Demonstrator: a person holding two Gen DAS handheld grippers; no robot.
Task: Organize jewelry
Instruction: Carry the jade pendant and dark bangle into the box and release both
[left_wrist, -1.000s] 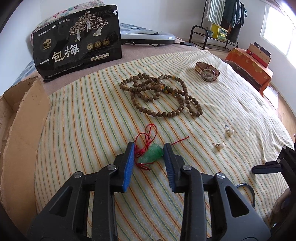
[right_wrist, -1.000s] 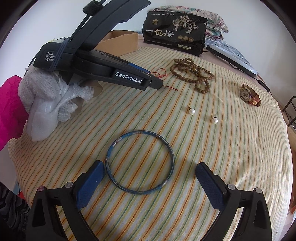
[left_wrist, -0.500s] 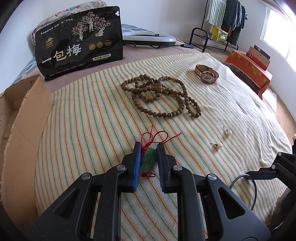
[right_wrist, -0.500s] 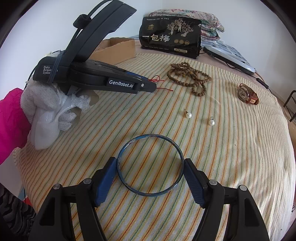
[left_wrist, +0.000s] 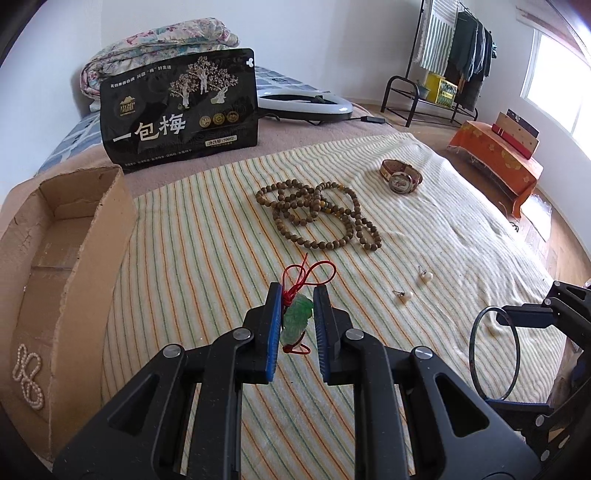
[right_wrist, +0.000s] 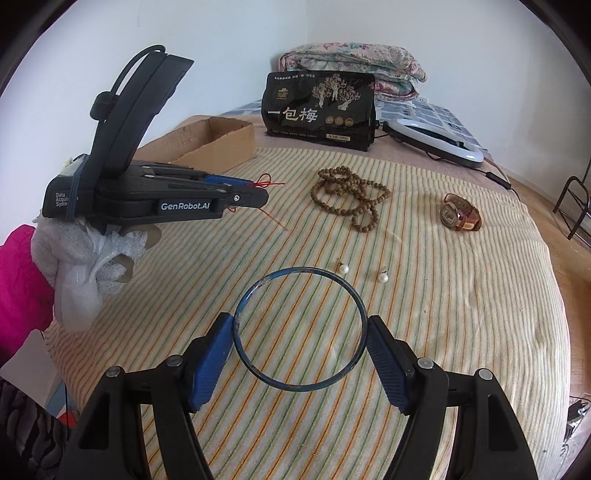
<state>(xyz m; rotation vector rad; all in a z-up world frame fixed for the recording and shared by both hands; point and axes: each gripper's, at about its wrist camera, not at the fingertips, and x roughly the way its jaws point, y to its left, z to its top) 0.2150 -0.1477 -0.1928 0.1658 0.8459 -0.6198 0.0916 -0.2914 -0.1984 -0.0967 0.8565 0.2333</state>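
While the left gripper (left_wrist: 295, 319) pinches the pendant (left_wrist: 296, 320), the right gripper (right_wrist: 300, 338) clamps the bangle (right_wrist: 300, 328). Both sit near the beads (left_wrist: 319, 214); earrings (left_wrist: 404, 296) lie nearer, the watch (left_wrist: 400, 177) beyond.

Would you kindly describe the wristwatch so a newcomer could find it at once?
Start at the black snack bag standing at the far edge of the striped cloth. Beyond the wooden bead strand, toward the window side, lies the wristwatch. It alone has a round dial on a brown strap.
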